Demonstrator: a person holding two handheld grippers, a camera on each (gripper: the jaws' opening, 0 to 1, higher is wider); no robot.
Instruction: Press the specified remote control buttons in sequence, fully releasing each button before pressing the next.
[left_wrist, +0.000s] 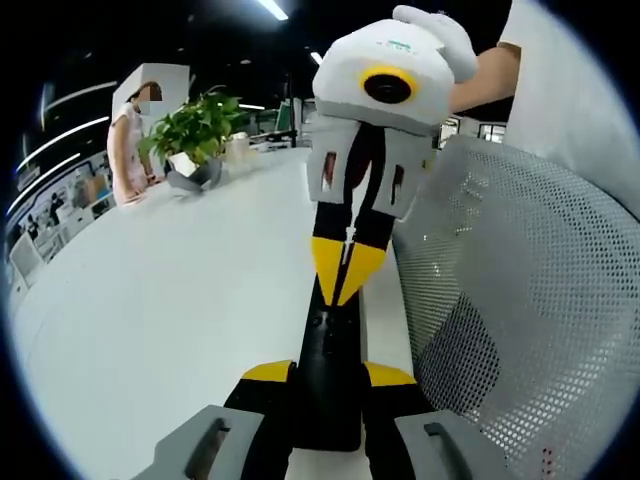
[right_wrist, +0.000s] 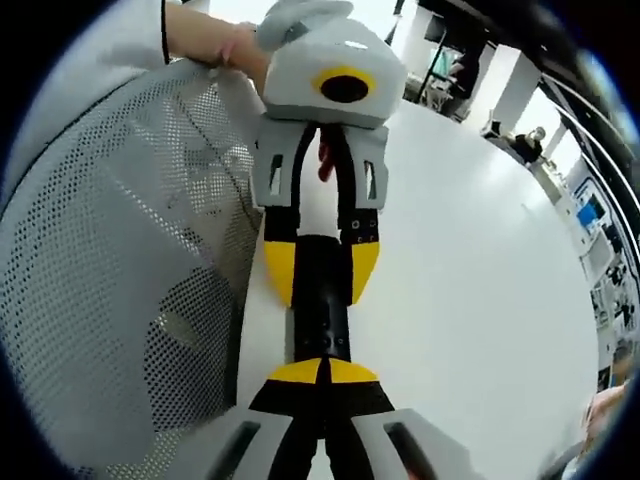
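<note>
**Remote clamped at the table edge, closed tongs resting on it**

The left gripper (left_wrist: 329, 373) comes in low over the table's edge, its two yellow-tipped jaws spread just wide enough to sit on either side of the remote (left_wrist: 330, 335). In the right gripper view the same left gripper (right_wrist: 322, 270) appears from the front, its yellow pads pressed against the remote's (right_wrist: 322, 320) long sides, so it is gripping it. The right gripper (left_wrist: 345, 268) faces it head-on from the opposite end. Its jaws are closed together into one yellow point, and that point rests on the top face of the remote, about midway along it. From its own camera the right gripper (right_wrist: 325, 372) shows the two tips meeting with no gap, lying over the black body. A hand (right_wrist: 235, 45) holds the back of the left gripper, with a white sleeve behind it.

The remote is long, slim and black, lying lengthwise along the near edge of the white table (left_wrist: 180, 300). Its buttons are too dark to make out.

A grey mesh chair back (left_wrist: 520, 280) stands right against that edge, just beside both grippers.

At the far end of the table a grey pot (left_wrist: 197, 176) holds a leafy green plant (left_wrist: 195, 128), with a pale cup (left_wrist: 237, 148) next to it. A person (left_wrist: 130, 140) stands at the table beyond them.
</note>
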